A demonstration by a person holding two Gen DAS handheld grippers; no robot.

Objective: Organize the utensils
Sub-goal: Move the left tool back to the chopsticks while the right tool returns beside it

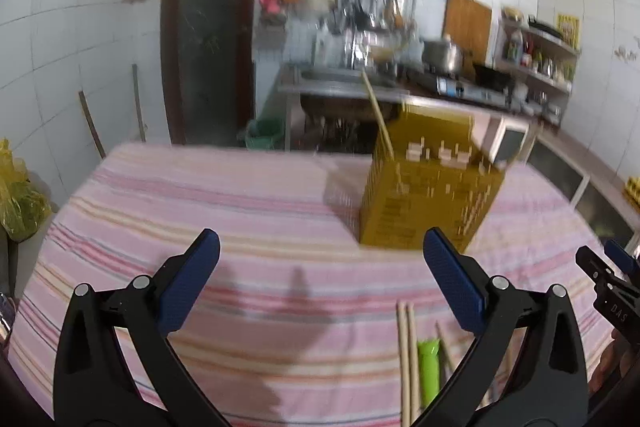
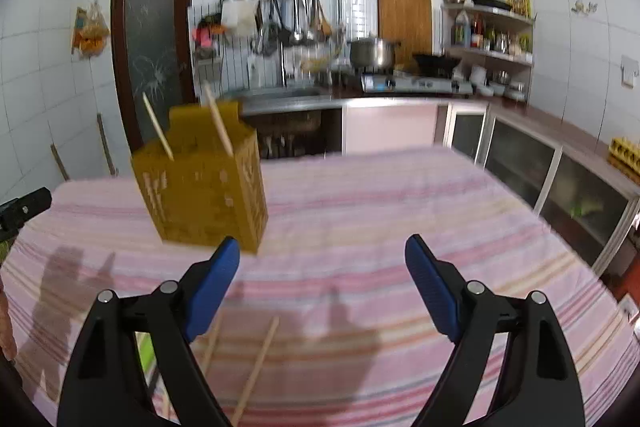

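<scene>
Chopsticks lying loose at lower right of the left view, beside a green utensil; yellow holder upright mid-frame on the striped surface. Left hand-held gripper and right hand-held gripper both spread, empty. Best to pinch one stick mid-shaft, lift level, then tip upright over the holder.

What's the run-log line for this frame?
left gripper: open, empty | right gripper: open, empty | holder: upright, two chopsticks inside | loose chopsticks on cloth
</scene>
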